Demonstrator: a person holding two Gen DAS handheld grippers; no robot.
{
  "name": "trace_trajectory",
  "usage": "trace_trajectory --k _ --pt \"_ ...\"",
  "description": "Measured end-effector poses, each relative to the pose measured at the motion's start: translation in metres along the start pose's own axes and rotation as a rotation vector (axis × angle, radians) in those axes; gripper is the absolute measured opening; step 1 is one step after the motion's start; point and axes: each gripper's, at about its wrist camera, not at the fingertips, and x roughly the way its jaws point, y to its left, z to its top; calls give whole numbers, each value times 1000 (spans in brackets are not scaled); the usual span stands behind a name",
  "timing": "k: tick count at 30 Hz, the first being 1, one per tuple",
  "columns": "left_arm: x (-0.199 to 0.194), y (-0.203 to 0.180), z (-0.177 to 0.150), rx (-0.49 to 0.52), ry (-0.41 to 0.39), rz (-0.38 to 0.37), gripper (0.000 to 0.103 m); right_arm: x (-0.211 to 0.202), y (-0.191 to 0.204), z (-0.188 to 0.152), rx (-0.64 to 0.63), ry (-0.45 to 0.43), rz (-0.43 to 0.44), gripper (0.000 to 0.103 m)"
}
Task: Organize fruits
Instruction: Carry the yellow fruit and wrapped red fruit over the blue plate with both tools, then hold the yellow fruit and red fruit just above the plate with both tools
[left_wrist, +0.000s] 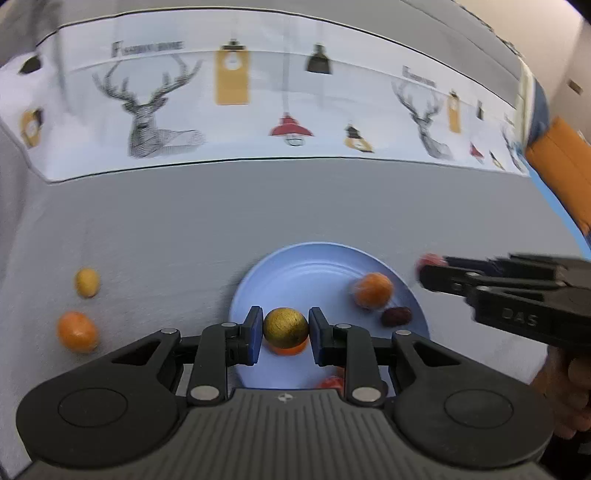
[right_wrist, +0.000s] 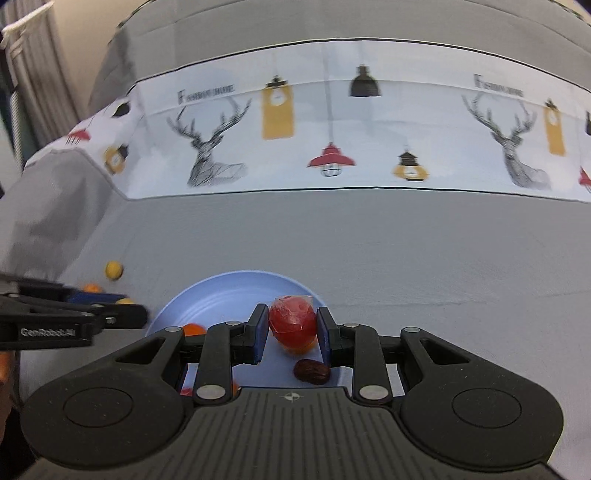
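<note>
Left hand-held gripper (left_wrist: 285, 332), low centre of its own view, clamps a dull golden-brown round fruit (left_wrist: 285, 328) between blue pads, poised over the near part of the pale blue round plate (left_wrist: 295, 266). My guess: it's held there w/ the plate as the collecting spot, so the fruit only needs letting go.

Right hand-held gripper (right_wrist: 291, 334) grips a glossy red round fruit w/ a shiny wrapper-like skin (right_wrist: 293, 324), also above the plate, near its right rim. Both loads look ready for drop-off at the same dish, approx side by side.

Already on the plate: a fuzzy orange round fruit (left_wrist: 372, 290) at right, a dark reddish-brown wrinkled date-like fruit (left_wrist: 396, 316) just beside it, plus bits of orange and red fruit half hidden under the pads.

Not collected yet, at left of the left view: a small yellow oval fruit (left_wrist: 87, 283) and a bigger orange fruit (left_wrist: 77, 331), well apart from the plate.

The surface wears a plain grey cloth (left_wrist: 184, 221); across the upper frame runs a white band printed w/ stag heads and hanging lamps (left_wrist: 229, 110). Room: pale curtain (right_wrist: 33, 74) upper left of the right view; an orange thing at the far right edge of the left view, can't tell what.
</note>
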Motion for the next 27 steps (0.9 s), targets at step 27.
trace_trajectory --k 27 --pt "15 -28 -7 123 14 -35 29 8 6 -1 -24 24 -21 29"
